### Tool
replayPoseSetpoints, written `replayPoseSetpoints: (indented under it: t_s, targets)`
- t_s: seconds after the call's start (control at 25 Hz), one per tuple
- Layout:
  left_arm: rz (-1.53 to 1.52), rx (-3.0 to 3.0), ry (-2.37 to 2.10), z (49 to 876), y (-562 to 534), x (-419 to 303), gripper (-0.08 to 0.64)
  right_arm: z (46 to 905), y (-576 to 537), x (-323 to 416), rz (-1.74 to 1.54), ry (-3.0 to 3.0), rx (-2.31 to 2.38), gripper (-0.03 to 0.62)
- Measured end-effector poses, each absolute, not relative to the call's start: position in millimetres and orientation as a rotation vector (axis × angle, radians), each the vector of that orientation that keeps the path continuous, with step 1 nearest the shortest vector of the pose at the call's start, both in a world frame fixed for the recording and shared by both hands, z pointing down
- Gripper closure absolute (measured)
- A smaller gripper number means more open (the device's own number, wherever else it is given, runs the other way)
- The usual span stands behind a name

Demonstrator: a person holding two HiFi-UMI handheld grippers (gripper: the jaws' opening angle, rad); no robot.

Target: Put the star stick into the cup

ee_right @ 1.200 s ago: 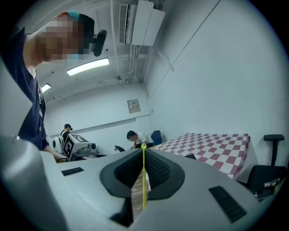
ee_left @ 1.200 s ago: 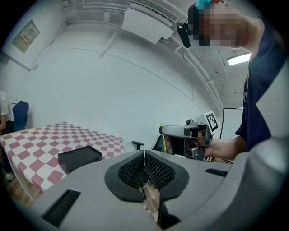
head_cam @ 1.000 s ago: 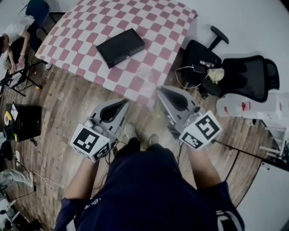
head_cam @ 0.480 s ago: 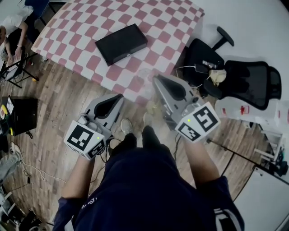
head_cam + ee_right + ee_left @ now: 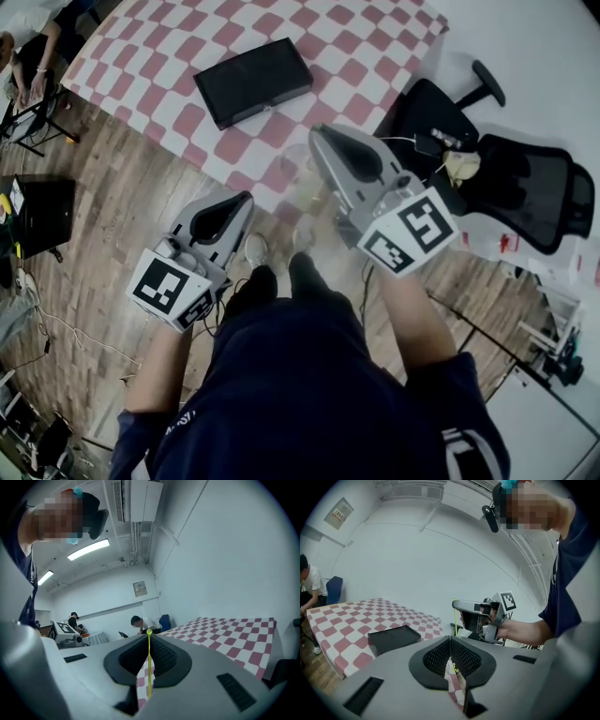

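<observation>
Head view: your right hand-held gripper (image 5: 319, 137) has climbed toward the checked counter (image 5: 281, 66), nearing the clear cup (image 5: 298, 167), which is faint here.

Left gripper view: your left hand-held gripper (image 5: 450, 639) is pressed together and looks empty. A yellow fleck below it is unreadable.

Right gripper view: the jaws pinch the star stick (image 5: 149, 667), its lower end hidden.

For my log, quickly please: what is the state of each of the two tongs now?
Left tongs: closed, nothing between them.
Right tongs: closed on the thin yellow star stick.
</observation>
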State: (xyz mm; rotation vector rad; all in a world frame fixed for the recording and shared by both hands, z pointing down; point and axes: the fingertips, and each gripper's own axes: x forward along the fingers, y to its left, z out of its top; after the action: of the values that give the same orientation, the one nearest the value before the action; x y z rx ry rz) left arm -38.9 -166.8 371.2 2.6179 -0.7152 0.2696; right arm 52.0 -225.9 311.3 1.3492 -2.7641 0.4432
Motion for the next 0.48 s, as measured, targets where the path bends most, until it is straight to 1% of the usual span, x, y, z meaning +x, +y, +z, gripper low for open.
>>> replayPoseSetpoints:
  t_s: [0.48]
  targets:
    - [0.278, 2.529, -0.790, 397, -188, -24, 0.525, 343, -275, 56, 0.475, -2.782, 1.245, 0.568]
